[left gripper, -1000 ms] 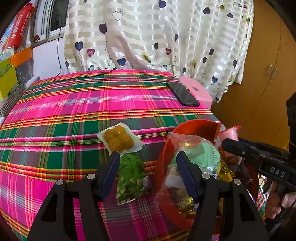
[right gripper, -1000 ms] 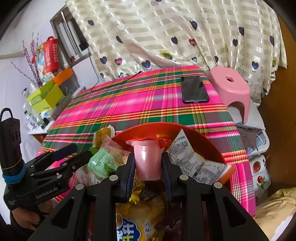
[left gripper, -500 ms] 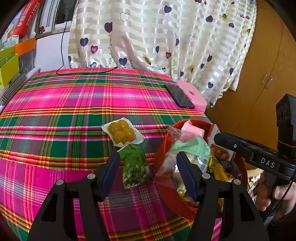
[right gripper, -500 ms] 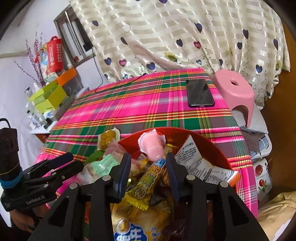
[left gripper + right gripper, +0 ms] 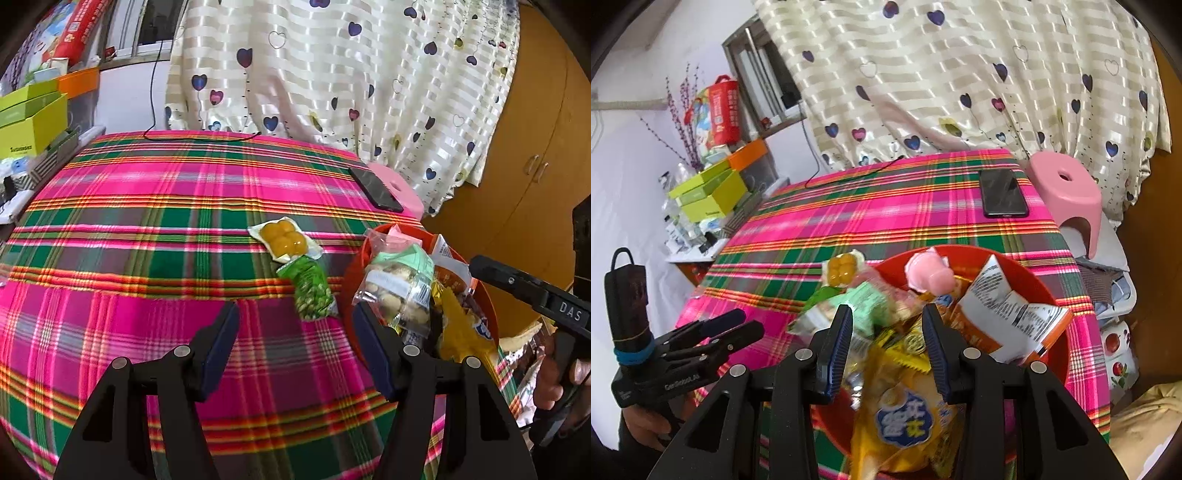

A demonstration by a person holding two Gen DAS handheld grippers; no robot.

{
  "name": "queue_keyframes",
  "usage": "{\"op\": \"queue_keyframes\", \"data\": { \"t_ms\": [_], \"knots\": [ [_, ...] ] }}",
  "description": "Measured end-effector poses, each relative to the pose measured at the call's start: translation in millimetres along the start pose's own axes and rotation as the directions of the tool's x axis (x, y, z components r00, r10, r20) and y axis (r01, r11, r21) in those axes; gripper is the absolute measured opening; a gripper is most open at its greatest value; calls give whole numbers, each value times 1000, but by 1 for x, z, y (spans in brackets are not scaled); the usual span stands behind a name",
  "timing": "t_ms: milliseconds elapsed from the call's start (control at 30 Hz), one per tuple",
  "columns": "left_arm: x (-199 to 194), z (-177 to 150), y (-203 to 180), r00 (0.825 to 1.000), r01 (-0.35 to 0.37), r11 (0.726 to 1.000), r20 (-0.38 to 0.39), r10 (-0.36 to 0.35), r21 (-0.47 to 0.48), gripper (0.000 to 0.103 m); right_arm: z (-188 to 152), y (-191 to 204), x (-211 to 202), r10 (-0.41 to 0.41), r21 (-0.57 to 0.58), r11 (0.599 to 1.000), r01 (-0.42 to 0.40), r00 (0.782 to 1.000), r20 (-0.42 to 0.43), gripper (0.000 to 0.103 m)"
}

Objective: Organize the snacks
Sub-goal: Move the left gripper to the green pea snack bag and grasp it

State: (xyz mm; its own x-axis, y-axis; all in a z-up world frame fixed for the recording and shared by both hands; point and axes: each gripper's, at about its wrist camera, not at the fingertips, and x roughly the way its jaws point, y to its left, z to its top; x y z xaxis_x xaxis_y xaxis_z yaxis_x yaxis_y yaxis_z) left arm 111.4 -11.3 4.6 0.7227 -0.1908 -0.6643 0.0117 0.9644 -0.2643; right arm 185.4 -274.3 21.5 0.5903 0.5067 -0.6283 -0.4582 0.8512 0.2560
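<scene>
A red bowl (image 5: 1047,295) heaped with snack packets stands at the near right of the plaid table. A pink jelly cup (image 5: 931,272) lies on its side at the bowl's far rim. My right gripper (image 5: 887,320) hovers open over the heap, above a yellow bag (image 5: 905,417), with nothing between its pads. Left of the bowl (image 5: 345,280) on the cloth lie a green pea packet (image 5: 313,293) and a clear pack of yellow balls (image 5: 282,238). My left gripper (image 5: 294,325) stands open and empty just short of the pea packet.
A black phone (image 5: 1003,192) lies at the table's far right edge, with a pink stool (image 5: 1067,188) beyond it. Green boxes (image 5: 709,195) crowd a shelf on the left. A black cable (image 5: 199,138) runs along the far edge. Wooden cabinets (image 5: 535,155) stand on the right.
My right gripper opened and let go of the pink jelly cup, which now lies in the bowl, then drew back. My left gripper pulled back and leftward from the bowl.
</scene>
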Motion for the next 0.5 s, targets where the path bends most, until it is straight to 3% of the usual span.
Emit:
{"op": "queue_keyframes", "data": {
  "t_ms": [500],
  "knots": [
    [-22,-4,-2,999,-4,1000,40,4,-8,64,-7,30,-14,29,-49,998,-29,1000,1,37]
  ]
}}
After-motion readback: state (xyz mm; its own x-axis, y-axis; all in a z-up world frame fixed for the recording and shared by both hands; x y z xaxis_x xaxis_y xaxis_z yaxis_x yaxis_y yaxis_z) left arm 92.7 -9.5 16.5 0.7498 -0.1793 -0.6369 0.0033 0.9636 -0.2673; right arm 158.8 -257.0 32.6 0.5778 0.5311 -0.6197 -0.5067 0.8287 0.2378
